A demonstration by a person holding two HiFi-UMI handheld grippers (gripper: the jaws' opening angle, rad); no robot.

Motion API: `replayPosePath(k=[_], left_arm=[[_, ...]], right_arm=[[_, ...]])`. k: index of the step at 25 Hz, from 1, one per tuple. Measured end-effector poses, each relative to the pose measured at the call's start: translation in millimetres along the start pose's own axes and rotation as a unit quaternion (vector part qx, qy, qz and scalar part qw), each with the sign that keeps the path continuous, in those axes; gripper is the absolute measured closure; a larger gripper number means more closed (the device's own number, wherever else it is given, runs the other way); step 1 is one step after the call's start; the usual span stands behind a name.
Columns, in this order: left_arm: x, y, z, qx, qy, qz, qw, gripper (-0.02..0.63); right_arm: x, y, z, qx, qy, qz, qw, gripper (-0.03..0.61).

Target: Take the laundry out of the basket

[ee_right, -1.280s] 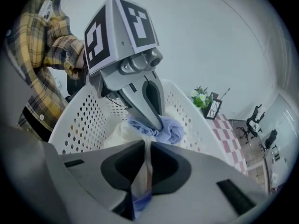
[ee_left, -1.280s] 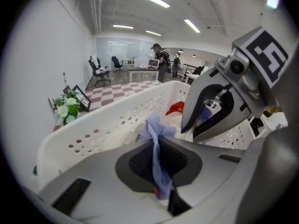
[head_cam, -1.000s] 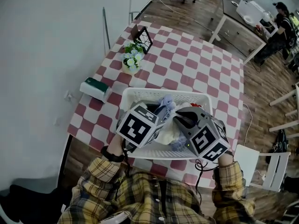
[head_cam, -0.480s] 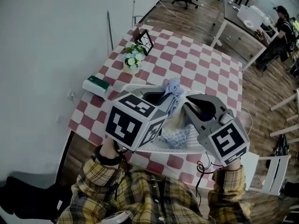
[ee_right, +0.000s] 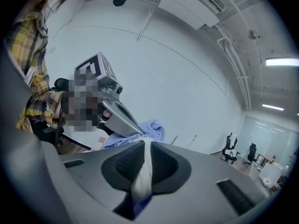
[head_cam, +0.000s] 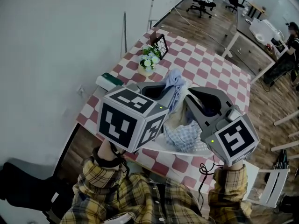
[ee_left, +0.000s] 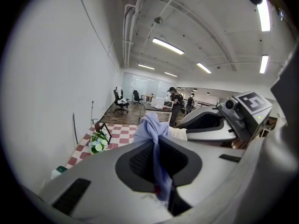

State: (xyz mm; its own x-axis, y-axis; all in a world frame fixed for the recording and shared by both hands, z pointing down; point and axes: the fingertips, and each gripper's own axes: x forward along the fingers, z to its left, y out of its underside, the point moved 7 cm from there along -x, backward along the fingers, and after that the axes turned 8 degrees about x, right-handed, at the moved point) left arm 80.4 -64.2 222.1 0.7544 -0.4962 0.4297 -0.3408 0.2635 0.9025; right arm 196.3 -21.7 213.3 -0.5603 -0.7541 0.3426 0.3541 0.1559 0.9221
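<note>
Both grippers are raised above the white laundry basket [head_cam: 157, 145], which is mostly hidden behind them. My left gripper [head_cam: 170, 90] is shut on a light blue cloth [head_cam: 175, 80]; in the left gripper view that blue cloth [ee_left: 152, 127] runs down between the jaws of the left gripper [ee_left: 158, 146]. My right gripper [head_cam: 189, 95] is shut on a whitish cloth [ee_right: 142, 171], which shows pinched between the pads of the right gripper [ee_right: 145, 148]. A cream cloth [head_cam: 174, 118] and a blue checked cloth [head_cam: 183, 135] hang bunched below the two grippers, over the basket.
The basket stands on a red-and-white checked table [head_cam: 210, 73]. A flower pot [head_cam: 148, 62], a black frame [head_cam: 161, 43] and a green-topped box [head_cam: 110, 81] sit along its left side by the wall. A white chair [head_cam: 268, 185] is at the lower right; desks and a person [head_cam: 289, 36] are far off.
Both grippers have risen together, pulling the laundry up out of the basket. The blue cloth now stands higher, and more fabric hangs free beneath the grippers.
</note>
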Motion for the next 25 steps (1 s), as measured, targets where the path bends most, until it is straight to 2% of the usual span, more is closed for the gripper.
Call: replayPosePath(k=[7,18,25], left_arm=[[-59,-11,55,-0.014,-0.021,-0.038,0.9989,0.569],[-150,-27,151,-0.001,-0.061,-0.075,0.9953,0.569],[-196,-8,204,-0.005,-0.094,-0.067,0.9933,0.569]], right_arm=[[45,-61,28,-0.007,-0.011,-0.039,0.999,0.525],[126,-153,79,-0.036,-0.012,-0.085,0.996,0.525],[183,-179,117,-0.039,-0.036,-0.098,0.994,0.525]])
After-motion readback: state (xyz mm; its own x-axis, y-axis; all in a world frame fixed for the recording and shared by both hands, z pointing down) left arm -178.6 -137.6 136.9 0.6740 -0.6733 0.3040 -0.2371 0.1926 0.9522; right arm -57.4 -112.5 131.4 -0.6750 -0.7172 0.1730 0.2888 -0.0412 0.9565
